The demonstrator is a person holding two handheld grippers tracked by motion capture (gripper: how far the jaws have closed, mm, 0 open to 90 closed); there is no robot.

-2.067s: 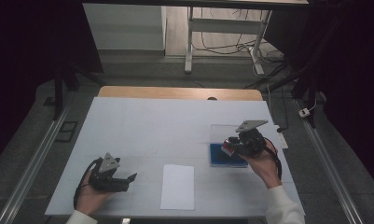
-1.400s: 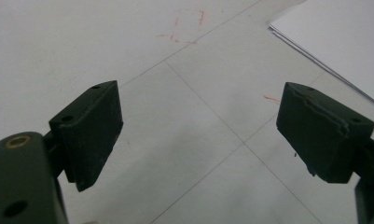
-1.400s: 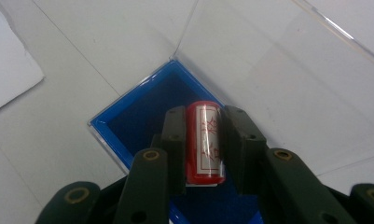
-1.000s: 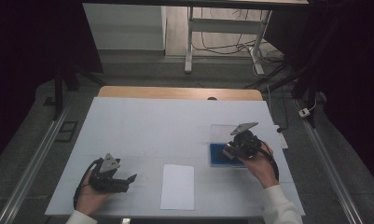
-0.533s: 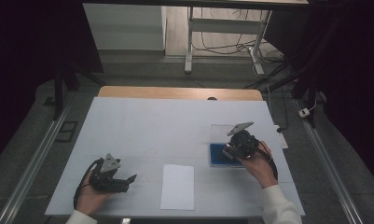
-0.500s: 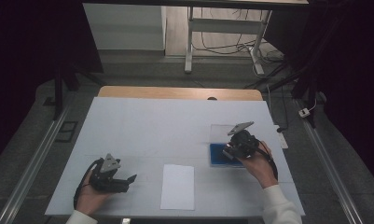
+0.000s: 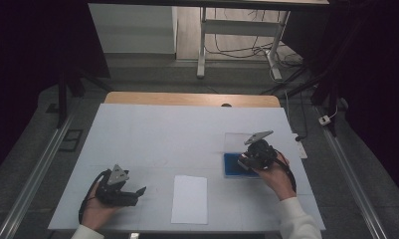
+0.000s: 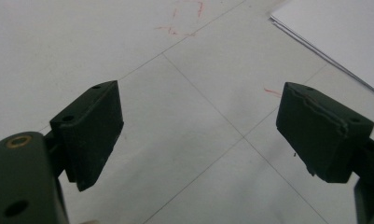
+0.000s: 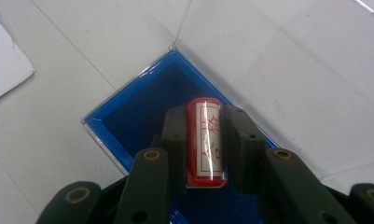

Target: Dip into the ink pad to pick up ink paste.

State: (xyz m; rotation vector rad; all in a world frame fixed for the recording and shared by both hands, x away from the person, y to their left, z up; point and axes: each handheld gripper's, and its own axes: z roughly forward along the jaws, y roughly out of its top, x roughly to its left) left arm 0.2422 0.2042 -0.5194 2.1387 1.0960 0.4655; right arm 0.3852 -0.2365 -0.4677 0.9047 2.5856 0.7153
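Note:
A red cylindrical stamp [image 9: 205, 140] with a white label of red characters stands between the jaws of my right gripper [image 9: 204, 133], which is shut on it. The stamp points down over a blue ink pad [image 9: 142, 107] in a clear case whose lid [image 9: 287, 74] lies folded open. From above, the right gripper [image 7: 256, 155] hovers over the blue pad [image 7: 233, 166] at the table's right. My left gripper [image 7: 132, 191] rests open near the front left, its fingers [image 8: 89, 130] wide apart over bare table. A white sheet of paper [image 7: 189, 199] lies between the two grippers.
The table top [image 7: 162, 134] is white with thin grid lines and a few faint red marks [image 8: 184, 23]. A wooden strip [image 7: 187, 98] runs along its far edge. Cables and a metal stand [image 7: 237, 30] occupy the floor beyond.
My right gripper has drifted slightly left and lower over the blue pad with the stamp in it. The left gripper has stayed in place.

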